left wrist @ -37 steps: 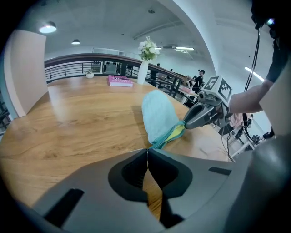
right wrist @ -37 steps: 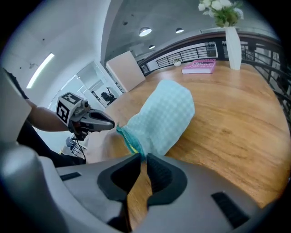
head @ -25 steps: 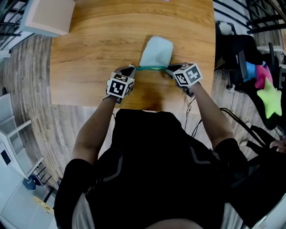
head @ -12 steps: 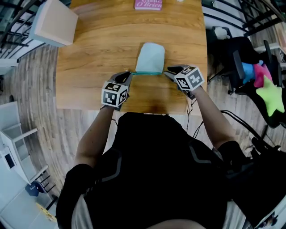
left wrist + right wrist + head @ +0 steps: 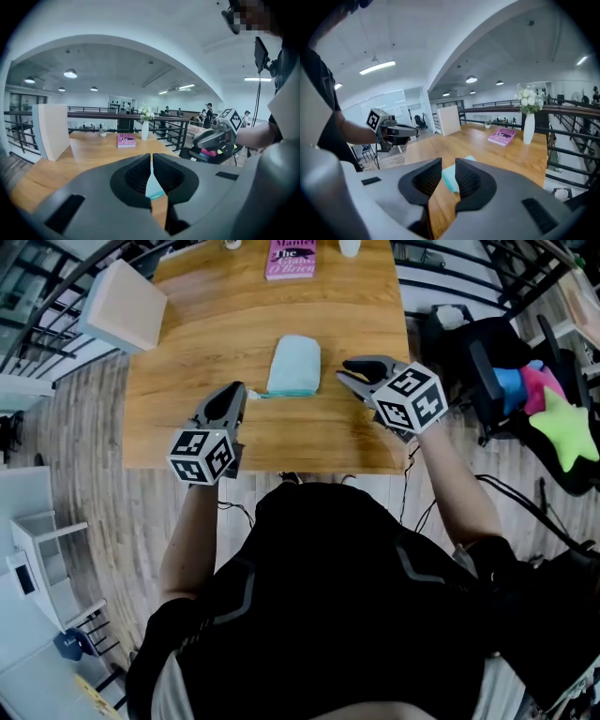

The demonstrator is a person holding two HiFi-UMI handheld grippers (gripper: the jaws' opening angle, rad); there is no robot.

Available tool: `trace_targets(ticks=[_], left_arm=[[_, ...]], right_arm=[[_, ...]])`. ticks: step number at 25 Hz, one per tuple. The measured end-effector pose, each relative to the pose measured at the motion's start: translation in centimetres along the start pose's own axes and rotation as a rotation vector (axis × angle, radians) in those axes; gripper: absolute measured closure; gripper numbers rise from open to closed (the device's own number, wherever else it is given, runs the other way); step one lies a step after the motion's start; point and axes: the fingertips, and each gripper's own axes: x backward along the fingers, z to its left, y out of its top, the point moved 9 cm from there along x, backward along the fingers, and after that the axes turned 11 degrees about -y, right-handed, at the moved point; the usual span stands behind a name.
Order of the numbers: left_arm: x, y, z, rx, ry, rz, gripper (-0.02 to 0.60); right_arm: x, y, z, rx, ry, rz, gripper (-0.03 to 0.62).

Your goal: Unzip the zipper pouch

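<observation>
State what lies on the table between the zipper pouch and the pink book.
Nothing: in the head view, only bare wooden table separates the light blue zipper pouch from the pink book. The right gripper view shows the same bare stretch.

Wooden table point(image 5: 206, 343): teal pouch point(image 5: 293, 365), pink book point(image 5: 292, 259).

One pouch point(image 5: 292, 366), one book point(image 5: 292, 259), two grippers point(image 5: 240, 390) point(image 5: 344, 372)

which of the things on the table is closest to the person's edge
The pale teal zipper pouch, lying flat; the pink book and white box sit farther back, toward the far edge.
</observation>
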Motion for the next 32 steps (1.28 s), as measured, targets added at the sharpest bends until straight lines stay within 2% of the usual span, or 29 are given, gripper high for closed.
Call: trace_targets(ticks=[6,14,16,18,22,26,30,32], left_arm=[[3.3,3.7,-4.4,-0.084,0.057,-0.107,0.549],[6.9,5.9,-7.1,-0.130,0.041,-0.215,0.549],[8.1,6.3,-7.0,-0.137,0.052,-0.238,0.549],[9.3,6.9,-6.5,-0.124,0.064,-0.255,0.549],[11.8,8.0,-5.4,-0.105,0.065,-0.280,0.551],[13.7,9.1,-3.7,-0.090,0.073,-0.294,0.552],[14.8,10.0,-2.6,-0.077,0.080,-0.275,0.552],[15.1,10.3,-2.4,-0.083,0.089,-0.257,0.552]], right_arm=[[5.5,3.5,0.6,0.047,-0.004,-0.132,0.488],[9.1,7.0,4.0,0.083,-0.044,-0.252,0.488],[9.6,7.8,4.9,0.079,-0.071,-0.279,0.499],[10.1,8.6,5.8,0.068,-0.101,-0.297,0.536],[10.7,10.0,7.7,0.037,-0.137,-0.317,0.539],[10.2,11.4,9.1,0.007,-0.169,-0.339,0.583],[9.4,12.2,10.1,-0.016,-0.165,-0.340,0.585],[9.2,12.5,10.5,0.015,-0.182,-0.327,0.586]])
